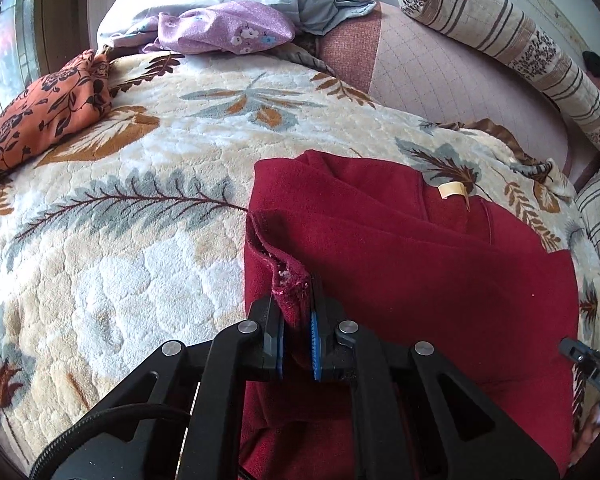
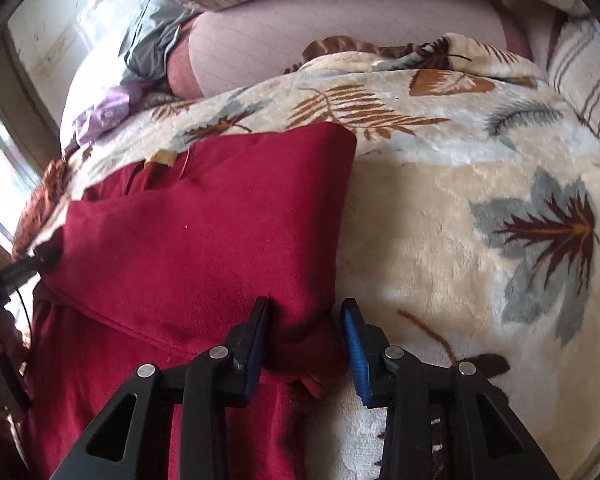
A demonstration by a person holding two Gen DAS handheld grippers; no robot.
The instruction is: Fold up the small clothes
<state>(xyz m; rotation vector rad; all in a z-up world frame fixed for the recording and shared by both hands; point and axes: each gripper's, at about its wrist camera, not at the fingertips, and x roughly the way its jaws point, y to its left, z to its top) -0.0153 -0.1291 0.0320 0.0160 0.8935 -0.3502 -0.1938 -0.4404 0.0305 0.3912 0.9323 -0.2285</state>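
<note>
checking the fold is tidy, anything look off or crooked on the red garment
The red garment is folded unevenly: its top layer lies diagonally, leaving the tan label exposed. The left tool pinches a bunched, frayed-looking edge.

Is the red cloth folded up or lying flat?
Partly folded: the red cloth lies doubled over itself on the blanket, one edge still pinched up.

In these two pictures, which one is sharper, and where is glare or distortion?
Left wrist view: sharp, the red garment and blanket crisp; window overexposed at the left edge. Right wrist view: softer, slightly blurred; its left edge is also washed out. Both bend strongly toward dark round corners.
</note>
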